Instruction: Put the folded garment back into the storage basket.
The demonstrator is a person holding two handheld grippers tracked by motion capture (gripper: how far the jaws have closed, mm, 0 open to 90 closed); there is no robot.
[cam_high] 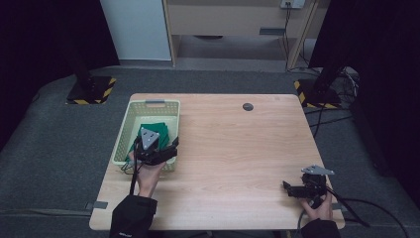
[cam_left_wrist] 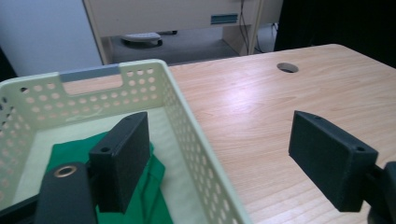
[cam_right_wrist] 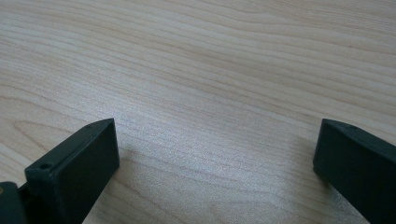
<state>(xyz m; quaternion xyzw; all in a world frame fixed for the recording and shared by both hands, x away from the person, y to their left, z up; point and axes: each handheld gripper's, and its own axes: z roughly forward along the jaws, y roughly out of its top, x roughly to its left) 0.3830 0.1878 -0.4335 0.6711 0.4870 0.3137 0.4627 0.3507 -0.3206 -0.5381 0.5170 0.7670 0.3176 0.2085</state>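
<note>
A pale yellow perforated basket (cam_high: 130,111) stands on the left part of the wooden table (cam_high: 237,148), and a folded green cloth (cam_high: 163,130) lies inside it. My left gripper (cam_high: 159,151) hovers over the basket's near right corner. In the left gripper view its jaws stand wide apart, open and empty (cam_left_wrist: 224,154), straddling the basket's right wall (cam_left_wrist: 205,154), with the green cloth (cam_left_wrist: 154,182) under the left jaw. My right gripper (cam_high: 297,188) rests low at the table's near right corner. In the right gripper view it is open (cam_right_wrist: 215,163) with bare wood between the jaws.
A round cable hole (cam_high: 248,106) sits at the table's far middle. Stands with striped bases (cam_high: 91,89) flank the table on the grey floor. A wooden cabinet (cam_high: 237,20) stands behind. Cables (cam_high: 366,208) trail off the right gripper.
</note>
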